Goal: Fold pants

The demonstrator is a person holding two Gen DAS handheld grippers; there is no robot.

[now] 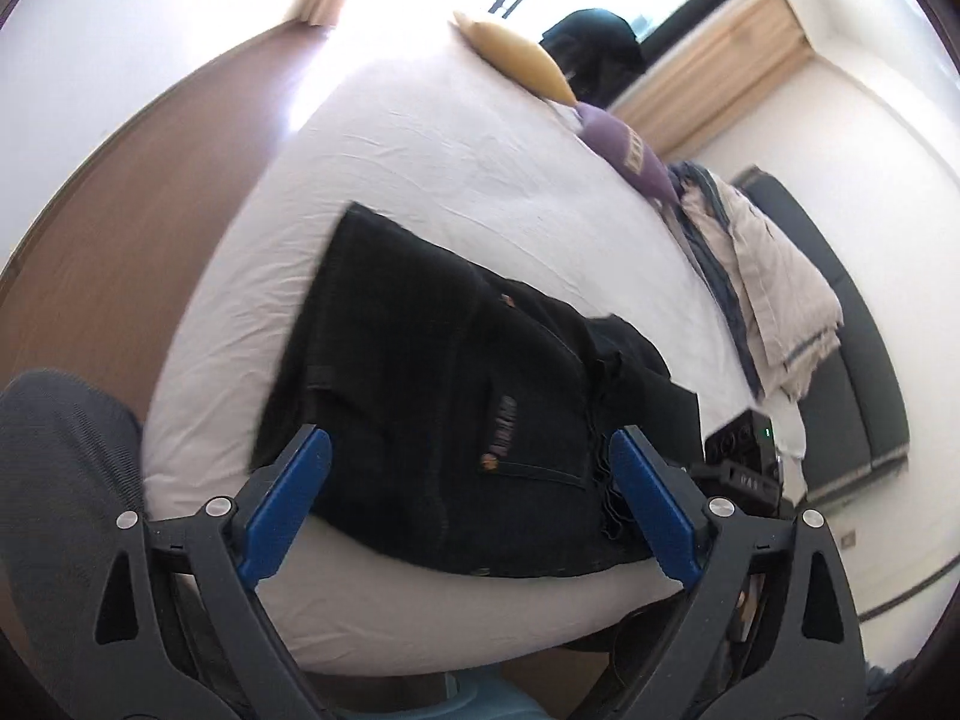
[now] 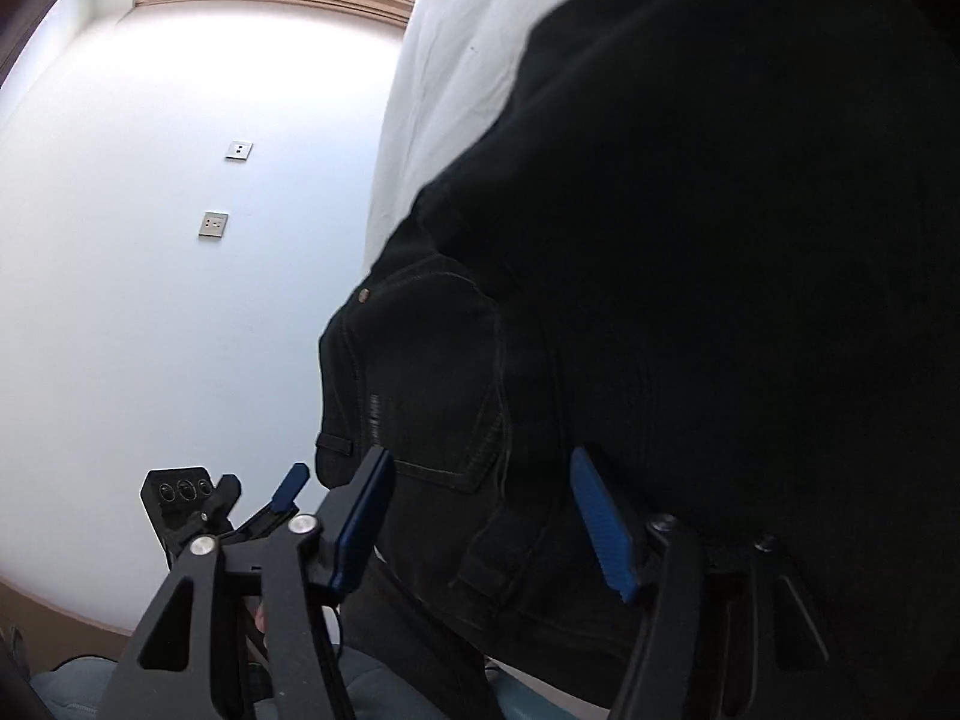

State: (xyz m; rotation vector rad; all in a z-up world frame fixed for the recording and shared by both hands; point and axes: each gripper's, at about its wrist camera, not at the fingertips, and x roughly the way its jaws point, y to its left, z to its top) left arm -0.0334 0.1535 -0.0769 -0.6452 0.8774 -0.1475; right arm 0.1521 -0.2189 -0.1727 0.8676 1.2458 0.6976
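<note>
Black denim pants [image 1: 444, 396] lie folded on the white bed [image 1: 456, 180], near its front edge, with a back pocket and an orange logo facing up. My left gripper [image 1: 471, 450] is open just above the pants' near end, holding nothing. In the right wrist view the pants [image 2: 660, 276] fill the right side, very close to the camera. My right gripper [image 2: 480, 462] is open, its blue pads either side of a back pocket, not closed on the cloth. The left gripper [image 2: 198, 510] also shows low at the left of the right wrist view.
A yellow pillow [image 1: 516, 54] and a purple pillow [image 1: 630, 150] lie at the bed's far side, with a folded beige and blue garment stack [image 1: 774, 276] at the right. A wood wall [image 1: 120, 228] runs left. A white wall with sockets [image 2: 213, 223] stands beside the bed.
</note>
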